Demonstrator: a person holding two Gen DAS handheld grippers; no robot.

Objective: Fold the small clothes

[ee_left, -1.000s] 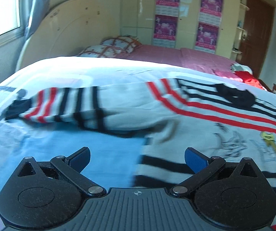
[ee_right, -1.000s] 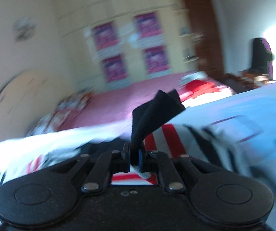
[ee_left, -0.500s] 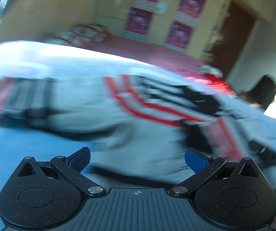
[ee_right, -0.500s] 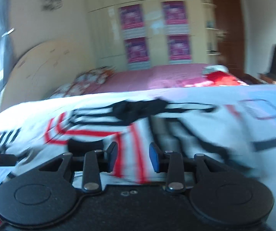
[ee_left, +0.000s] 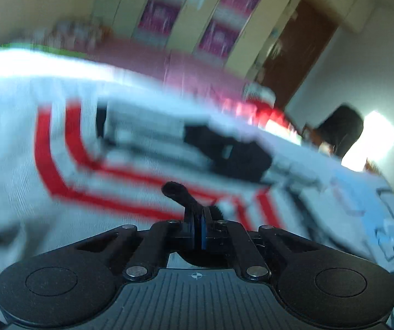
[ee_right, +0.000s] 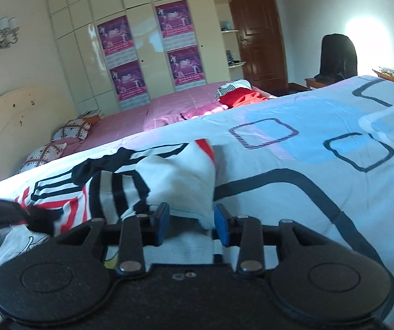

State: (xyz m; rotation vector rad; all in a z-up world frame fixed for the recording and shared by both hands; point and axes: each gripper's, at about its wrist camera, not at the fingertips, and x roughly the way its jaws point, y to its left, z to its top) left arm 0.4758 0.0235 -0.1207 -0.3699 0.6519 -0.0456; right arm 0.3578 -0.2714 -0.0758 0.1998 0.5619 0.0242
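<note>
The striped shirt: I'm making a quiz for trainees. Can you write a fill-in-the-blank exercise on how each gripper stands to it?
The left gripper has its jaws ____ on a black edge of the striped shirt.
The right gripper has its jaws ____, with white fabric between them.
The shirt lies on a blue-and-white ____.

Missing words: shut; open; bedsheet
</note>
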